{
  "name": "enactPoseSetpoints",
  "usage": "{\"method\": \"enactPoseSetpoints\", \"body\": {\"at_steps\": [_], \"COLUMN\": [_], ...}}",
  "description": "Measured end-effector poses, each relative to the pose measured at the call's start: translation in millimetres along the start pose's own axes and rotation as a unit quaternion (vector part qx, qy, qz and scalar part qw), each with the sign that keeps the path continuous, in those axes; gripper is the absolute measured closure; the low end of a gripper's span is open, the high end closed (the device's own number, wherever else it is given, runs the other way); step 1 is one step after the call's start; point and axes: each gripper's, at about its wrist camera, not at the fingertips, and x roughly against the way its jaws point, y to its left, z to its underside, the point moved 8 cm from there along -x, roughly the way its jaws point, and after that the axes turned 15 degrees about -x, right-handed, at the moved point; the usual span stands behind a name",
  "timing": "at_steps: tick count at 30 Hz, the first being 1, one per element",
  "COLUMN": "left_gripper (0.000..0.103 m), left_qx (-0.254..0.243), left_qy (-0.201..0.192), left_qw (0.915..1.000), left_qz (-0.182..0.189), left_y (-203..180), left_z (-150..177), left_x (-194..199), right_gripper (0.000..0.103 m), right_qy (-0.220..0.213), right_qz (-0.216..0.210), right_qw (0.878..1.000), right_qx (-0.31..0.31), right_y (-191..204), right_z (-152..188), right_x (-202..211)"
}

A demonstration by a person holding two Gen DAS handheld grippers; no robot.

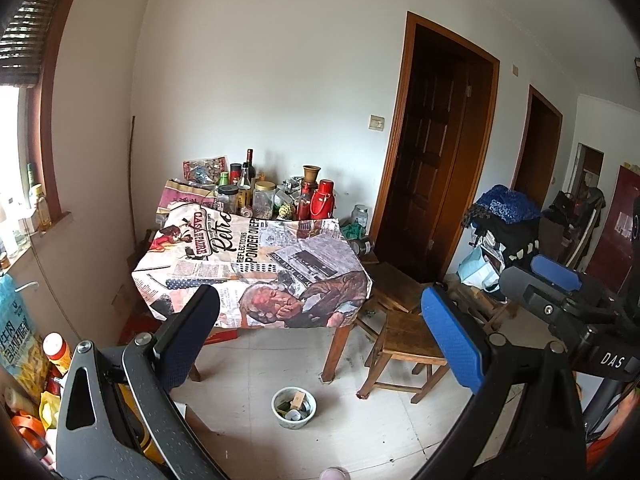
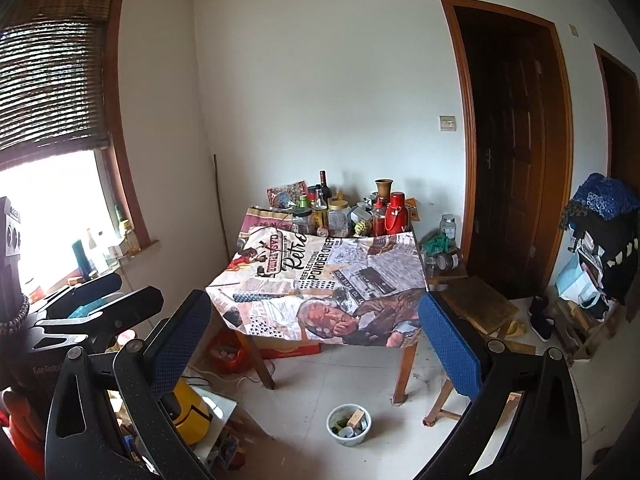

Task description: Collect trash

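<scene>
A small white bowl (image 1: 294, 407) holding scraps and bits of trash sits on the tiled floor in front of the table; it also shows in the right wrist view (image 2: 349, 425). My left gripper (image 1: 320, 344) is open and empty, held high and well back from the bowl. My right gripper (image 2: 316, 344) is open and empty too, at about the same distance. The right gripper's blue pad shows at the right of the left wrist view (image 1: 556, 268). The left gripper shows at the left edge of the right wrist view (image 2: 100, 304).
A wooden table (image 1: 256, 276) under a printed newspaper-style cloth carries bottles and jars (image 1: 264, 196) at its far edge. Wooden stools (image 1: 404, 340) stand to its right. A dark door (image 1: 432, 160), piled bags (image 1: 500, 232), boxes under the table and floor clutter (image 2: 188, 404) at left.
</scene>
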Motion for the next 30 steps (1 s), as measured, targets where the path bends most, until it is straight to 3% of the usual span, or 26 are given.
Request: {"method": "enactPoseSetpoints", "body": {"at_steps": [30], "left_gripper": [0.001], "left_qx": [-0.005], "left_qy": [-0.005], "left_qw": [1.0000], "left_qz": [-0.001], "left_y": [-2.7], "left_z": [-2.2], "left_x": [-4.5], "right_gripper": [0.000], "right_qy": [0.003], "right_qz": [0.015], "right_qw": [1.000], "right_qx": [0.004], "right_y": [-1.0], "right_z": [0.7], "right_x": [-8.0]}}
